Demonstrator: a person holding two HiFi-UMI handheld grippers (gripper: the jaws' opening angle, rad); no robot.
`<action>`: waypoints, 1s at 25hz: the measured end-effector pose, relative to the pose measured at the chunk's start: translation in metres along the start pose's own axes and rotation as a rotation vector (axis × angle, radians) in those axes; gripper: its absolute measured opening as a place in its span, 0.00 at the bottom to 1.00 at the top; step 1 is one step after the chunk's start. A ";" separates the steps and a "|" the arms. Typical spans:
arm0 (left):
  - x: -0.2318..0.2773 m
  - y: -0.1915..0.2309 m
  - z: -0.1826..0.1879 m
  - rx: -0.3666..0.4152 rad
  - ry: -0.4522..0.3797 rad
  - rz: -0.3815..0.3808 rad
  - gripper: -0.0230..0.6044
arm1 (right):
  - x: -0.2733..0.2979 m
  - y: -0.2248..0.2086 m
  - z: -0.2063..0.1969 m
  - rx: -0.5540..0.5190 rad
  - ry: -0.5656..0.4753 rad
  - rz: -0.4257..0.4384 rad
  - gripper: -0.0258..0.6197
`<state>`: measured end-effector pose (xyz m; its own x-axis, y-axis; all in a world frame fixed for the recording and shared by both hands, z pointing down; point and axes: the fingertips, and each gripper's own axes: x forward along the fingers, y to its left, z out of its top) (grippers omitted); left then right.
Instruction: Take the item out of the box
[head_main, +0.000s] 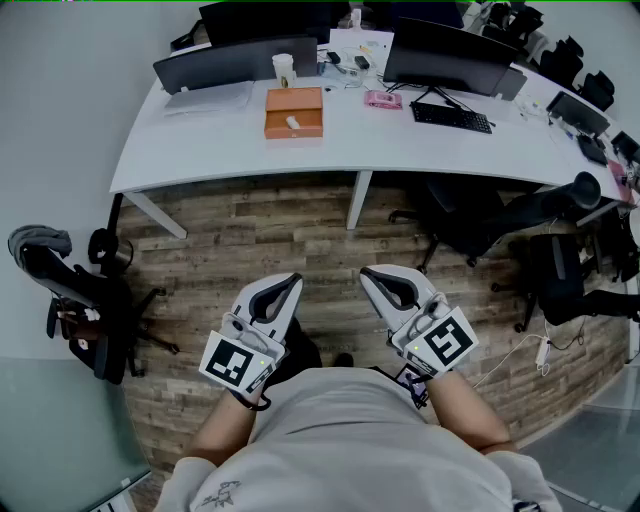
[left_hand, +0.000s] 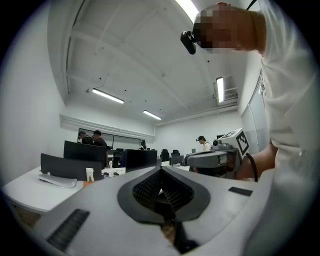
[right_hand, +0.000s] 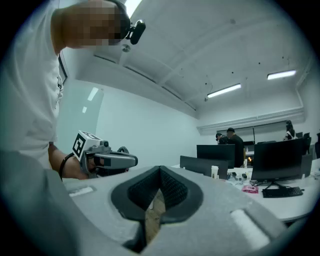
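An orange box (head_main: 294, 112) stands open on the white curved desk (head_main: 200, 150), far ahead of me, with a small white item (head_main: 292, 123) inside it. Both grippers are held close to my body over the wooden floor, well short of the desk. The jaws of my left gripper (head_main: 283, 287) are closed together with nothing between them, and its tips (left_hand: 161, 172) meet in the left gripper view. My right gripper (head_main: 375, 277) is likewise shut and empty, its tips (right_hand: 160, 172) touching. Each gripper view shows the other gripper beside it.
On the desk are dark monitors (head_main: 445, 55), a keyboard (head_main: 451, 116), a paper cup (head_main: 283, 68) and a pink object (head_main: 382, 99). Office chairs stand at the left (head_main: 80, 290) and under the desk at the right (head_main: 470, 215). People stand far back in the room (right_hand: 231, 140).
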<state>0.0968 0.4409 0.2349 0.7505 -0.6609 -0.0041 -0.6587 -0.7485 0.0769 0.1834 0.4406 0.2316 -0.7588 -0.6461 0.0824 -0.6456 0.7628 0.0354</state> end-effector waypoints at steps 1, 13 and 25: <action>0.000 0.008 -0.002 0.002 0.000 0.002 0.03 | 0.007 -0.001 -0.003 0.003 0.005 0.008 0.04; 0.006 0.139 -0.022 -0.010 0.037 -0.034 0.03 | 0.137 -0.033 -0.015 -0.020 0.037 0.041 0.04; -0.010 0.264 0.006 -0.008 0.042 -0.045 0.03 | 0.234 -0.056 0.012 -0.015 0.060 -0.038 0.04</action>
<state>-0.0854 0.2494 0.2495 0.7812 -0.6234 0.0344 -0.6238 -0.7769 0.0852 0.0408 0.2462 0.2373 -0.7269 -0.6724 0.1400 -0.6724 0.7382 0.0546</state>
